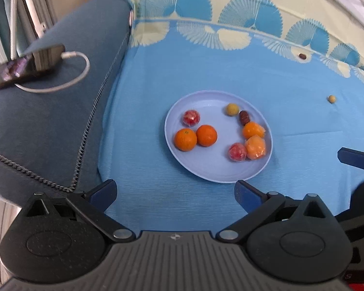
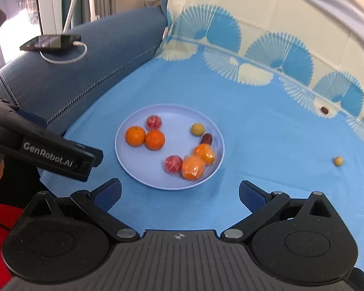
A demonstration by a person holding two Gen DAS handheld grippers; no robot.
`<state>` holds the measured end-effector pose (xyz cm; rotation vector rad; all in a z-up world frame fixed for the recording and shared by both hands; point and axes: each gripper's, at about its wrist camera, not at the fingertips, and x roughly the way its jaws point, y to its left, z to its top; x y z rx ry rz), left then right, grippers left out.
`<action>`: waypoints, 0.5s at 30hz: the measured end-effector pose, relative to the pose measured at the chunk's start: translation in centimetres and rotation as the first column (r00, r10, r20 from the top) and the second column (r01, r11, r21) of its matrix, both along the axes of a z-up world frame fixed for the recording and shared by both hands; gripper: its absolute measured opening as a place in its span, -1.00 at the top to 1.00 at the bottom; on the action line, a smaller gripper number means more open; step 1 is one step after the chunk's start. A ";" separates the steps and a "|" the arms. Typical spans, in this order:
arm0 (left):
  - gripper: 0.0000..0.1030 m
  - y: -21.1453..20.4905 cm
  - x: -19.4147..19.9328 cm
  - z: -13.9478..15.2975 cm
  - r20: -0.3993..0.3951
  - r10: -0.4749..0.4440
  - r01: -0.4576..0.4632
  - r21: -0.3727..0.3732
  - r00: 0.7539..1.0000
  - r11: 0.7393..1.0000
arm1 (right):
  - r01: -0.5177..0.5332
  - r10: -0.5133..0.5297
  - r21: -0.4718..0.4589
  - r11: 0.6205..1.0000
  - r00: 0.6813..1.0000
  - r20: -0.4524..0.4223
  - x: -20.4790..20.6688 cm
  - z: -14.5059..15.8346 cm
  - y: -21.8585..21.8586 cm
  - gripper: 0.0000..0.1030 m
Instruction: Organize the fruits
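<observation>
A pale lavender plate lies on the blue cloth. It holds two bare oranges, two wrapped oranges, two wrapped red fruits, a yellow-green fruit and a dark date. Off the plate lie a small yellow fruit and a dark date. My left gripper and right gripper both stand open and empty, short of the plate's near rim.
A phone with a white charging cable rests on the dark blue cushion at the left. The left gripper's body crosses the right wrist view's left side. The patterned cloth rises at the back.
</observation>
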<state>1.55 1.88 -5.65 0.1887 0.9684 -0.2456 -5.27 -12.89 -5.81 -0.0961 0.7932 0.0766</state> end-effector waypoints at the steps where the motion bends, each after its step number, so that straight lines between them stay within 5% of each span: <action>1: -0.99 0.0 -0.4 0.4 0.013 0.000 0.000 0.002 1.000 1.000 | 0.000 0.000 -0.001 1.000 1.000 0.013 -0.5 0.3 0.1 -0.99; 15: -0.99 -0.8 -4.7 3.5 0.103 -0.021 0.020 0.012 0.994 1.000 | -0.009 0.011 -0.011 1.000 0.992 0.129 -5.1 3.0 0.5 -0.99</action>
